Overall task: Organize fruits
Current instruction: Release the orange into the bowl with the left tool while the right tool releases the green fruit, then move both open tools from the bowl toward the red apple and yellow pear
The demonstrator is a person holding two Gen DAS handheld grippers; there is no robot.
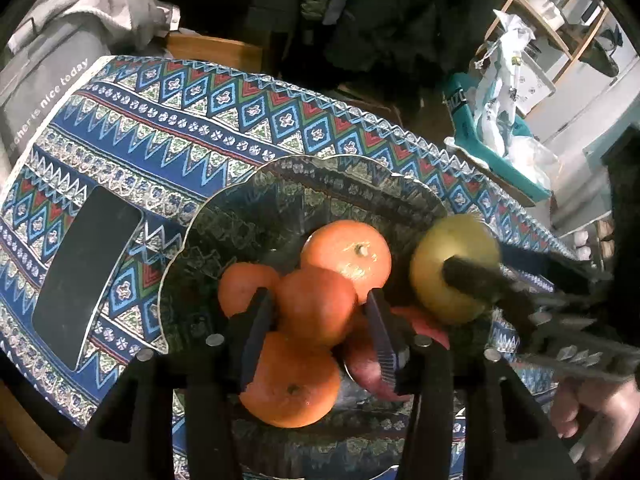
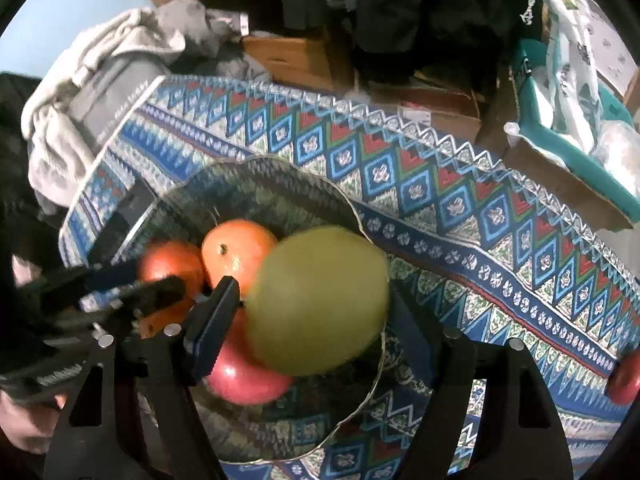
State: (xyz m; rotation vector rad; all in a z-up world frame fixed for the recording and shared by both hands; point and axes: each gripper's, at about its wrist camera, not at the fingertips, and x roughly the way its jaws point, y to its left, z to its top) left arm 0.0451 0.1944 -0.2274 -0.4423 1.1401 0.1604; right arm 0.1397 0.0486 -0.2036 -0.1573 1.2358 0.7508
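A glass plate on the patterned tablecloth holds several oranges and a red apple. My left gripper is shut on an orange on top of the pile. My right gripper is shut on a yellow-green apple and holds it over the plate's right side; the apple also shows in the left wrist view. In the right wrist view the plate's rim, the red apple and two oranges lie below and left of it.
A black phone lies on the cloth left of the plate. Another red fruit sits at the table's right edge. Grey clothing, cardboard boxes and a teal box with bags stand behind the table.
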